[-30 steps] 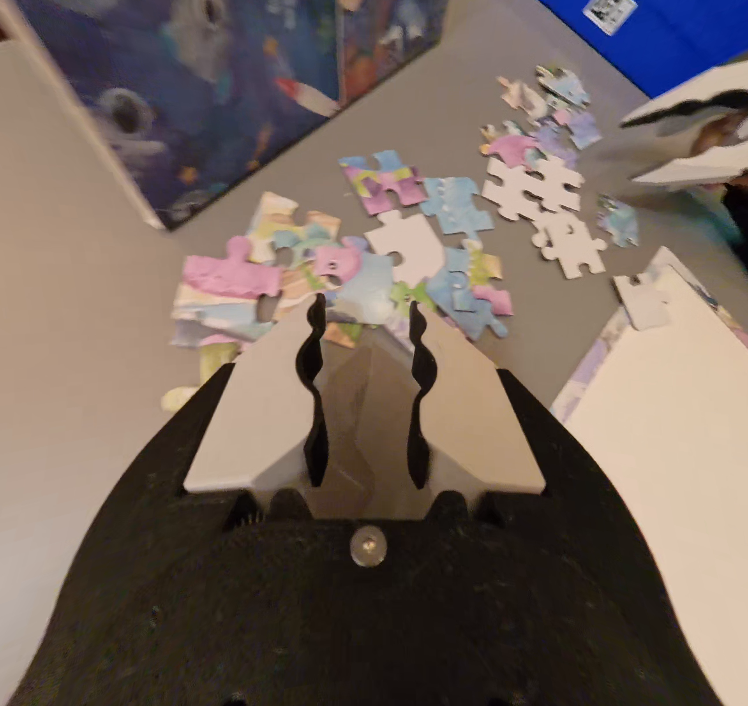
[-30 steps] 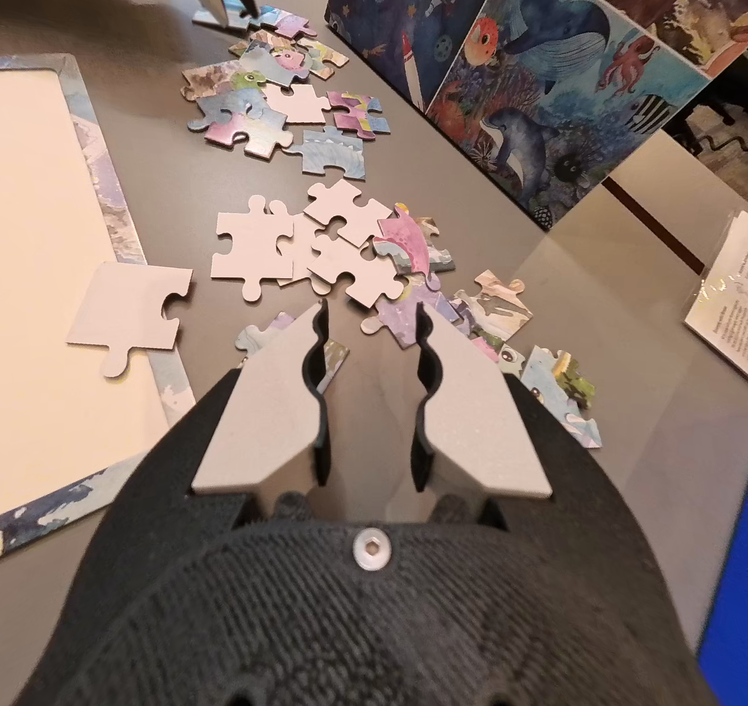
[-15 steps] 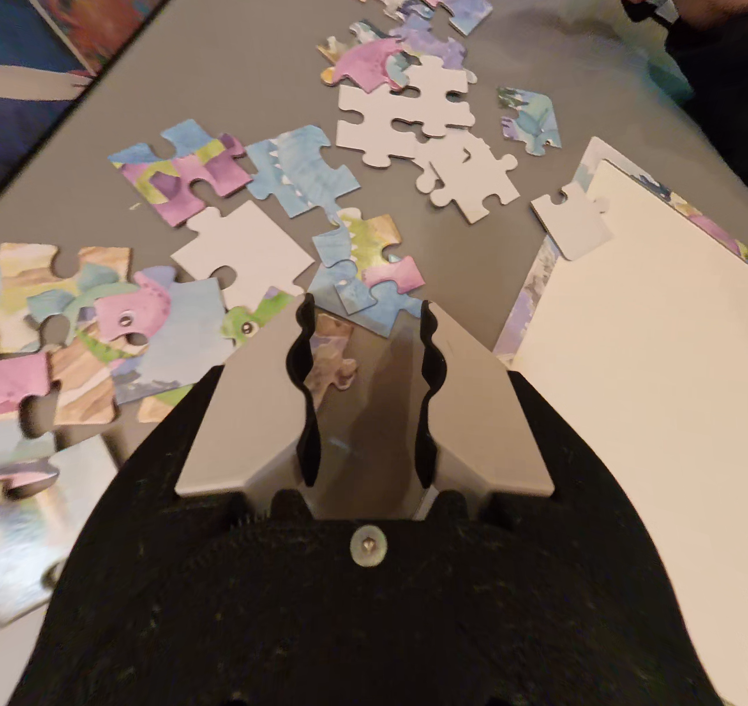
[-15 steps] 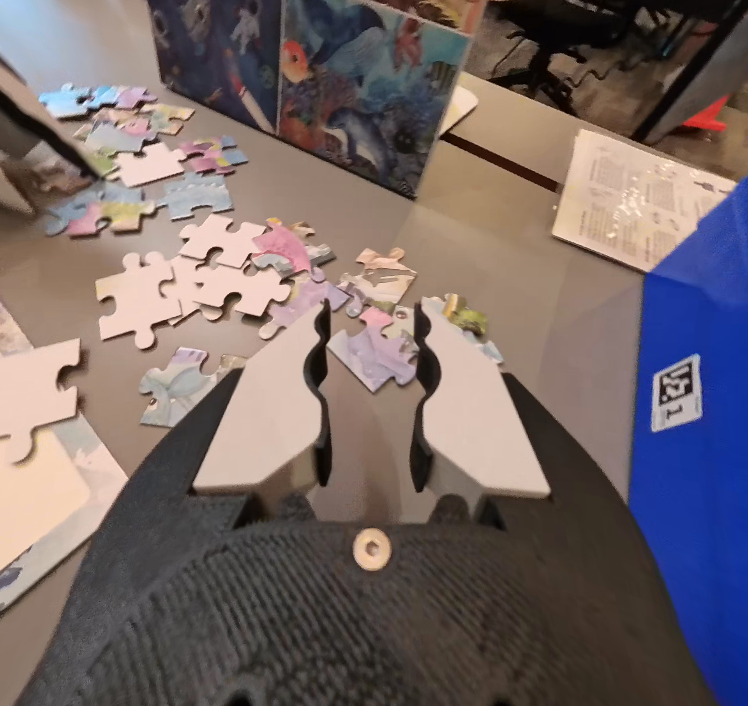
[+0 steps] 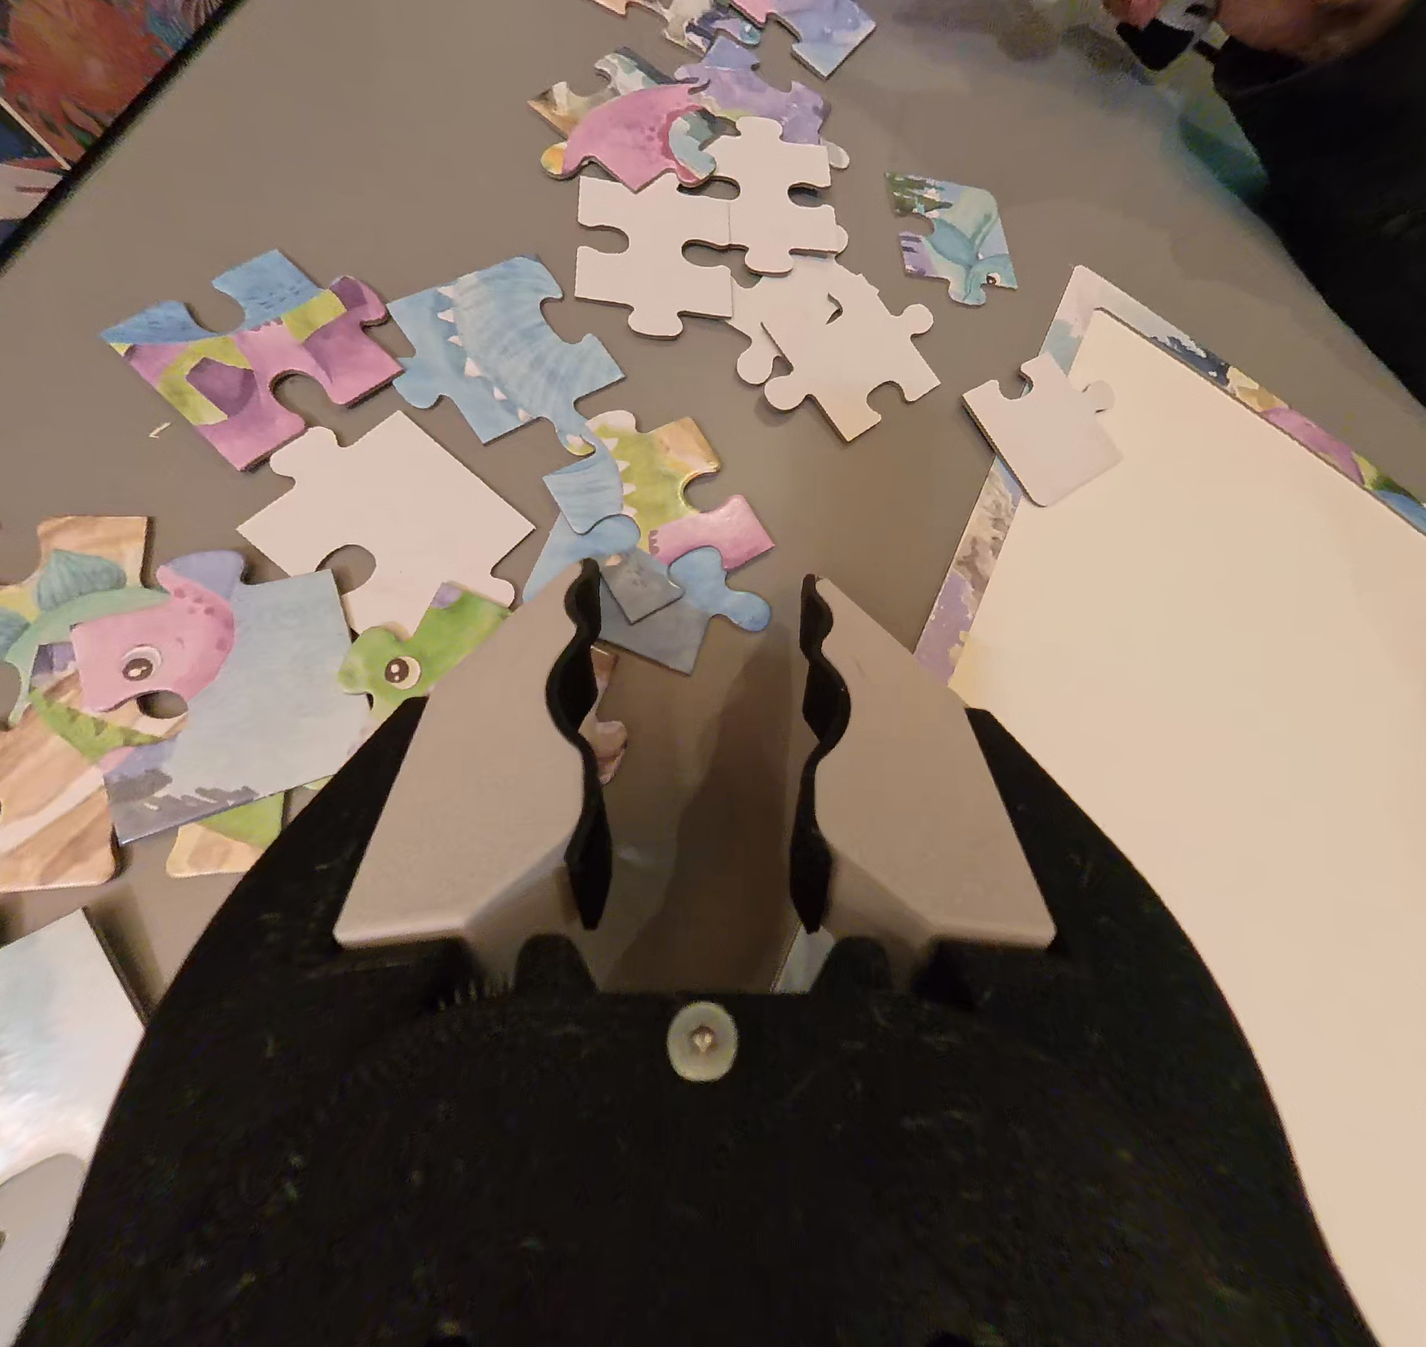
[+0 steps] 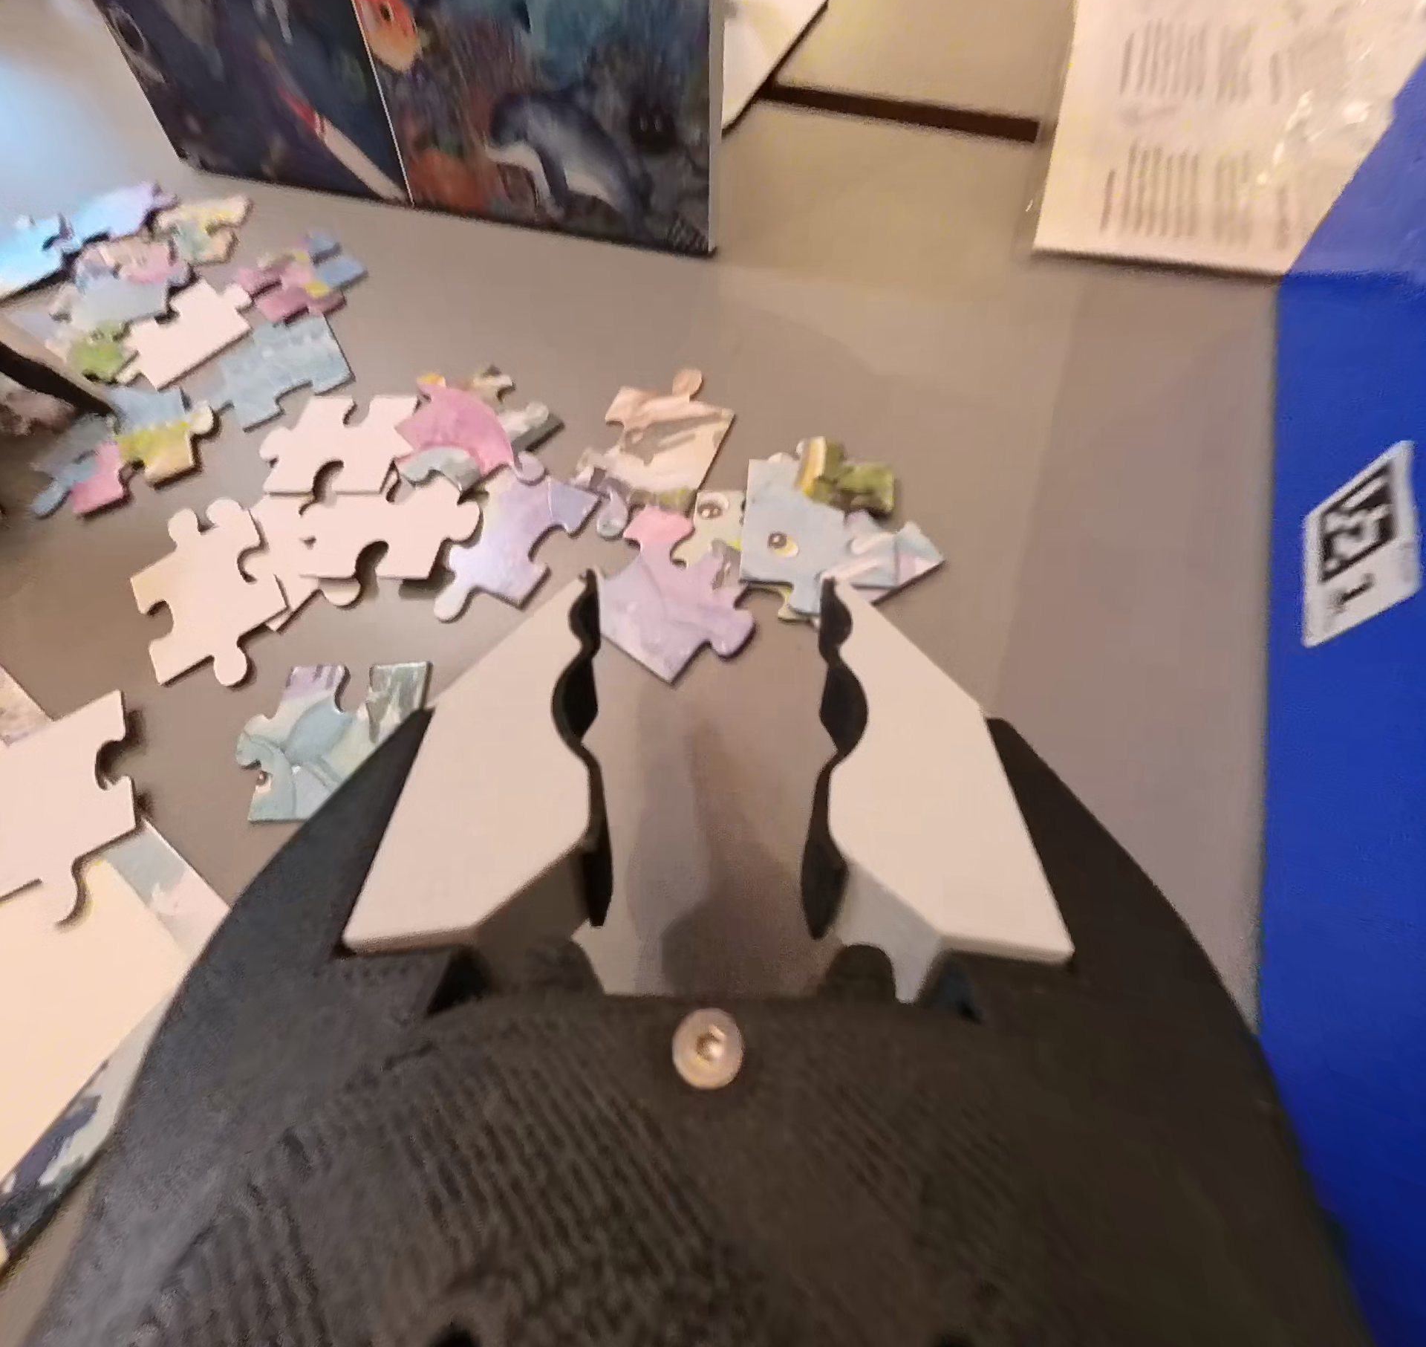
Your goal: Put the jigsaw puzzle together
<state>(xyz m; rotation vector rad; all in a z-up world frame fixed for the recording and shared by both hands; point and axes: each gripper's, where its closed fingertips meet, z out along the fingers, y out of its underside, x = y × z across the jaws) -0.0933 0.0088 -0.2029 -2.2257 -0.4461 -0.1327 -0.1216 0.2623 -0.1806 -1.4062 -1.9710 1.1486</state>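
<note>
Pieces [image 5: 494, 353] lie scattered on my grey table [image 5: 347, 137], some face down (white backs up), from 9 to 12 o'clock of the left gripper [image 5: 694, 584]. Its jaws gape wide, empty, over a blue piece [image 5: 656, 615]. At 2 o'clock sits the tray [image 5: 1204, 615]. My right gripper [image 6: 706, 592] is wide too, empty, a purple piece [image 6: 671, 615] between its tips.

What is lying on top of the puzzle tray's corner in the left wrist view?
One face-down white piece lies across the corner of the puzzle tray, partly on its printed border, partly on the blank inner board. The border strip beneath the piece is hidden. Nothing else sits on the visible tray.
</note>
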